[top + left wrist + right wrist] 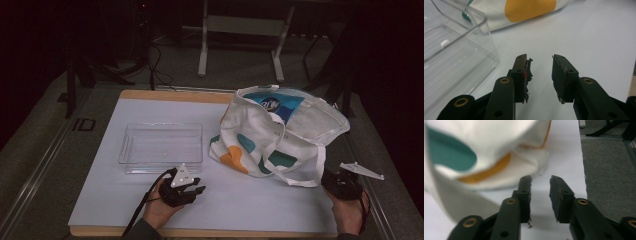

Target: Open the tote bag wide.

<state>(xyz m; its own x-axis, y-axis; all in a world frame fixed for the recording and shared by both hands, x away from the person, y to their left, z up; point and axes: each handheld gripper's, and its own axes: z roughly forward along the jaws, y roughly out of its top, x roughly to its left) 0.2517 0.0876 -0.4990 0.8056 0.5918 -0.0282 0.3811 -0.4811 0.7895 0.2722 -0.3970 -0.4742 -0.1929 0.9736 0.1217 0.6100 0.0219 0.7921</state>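
A white cloth tote bag (272, 135) with teal and orange patches lies on the white board, a blue-and-white package (275, 103) showing in its open mouth. Its orange patch (530, 8) and its teal patch (449, 153) appear close up in the gripper views. A clear plastic tray (161, 147) sits empty to the bag's left; its corner (461, 45) is near my left jaws. My left gripper (199, 190) rests open just below the tray, nothing between its jaws (539, 75). My right gripper (330, 176) is open by the bag's loose strap (305, 177), jaws (540, 195) empty.
The white board (125, 200) on a wooden base ends at a front edge near both hands. Grey carpet (609, 170) lies right of the board. A metal stand's legs (240, 45) rise behind the table in the dark background.
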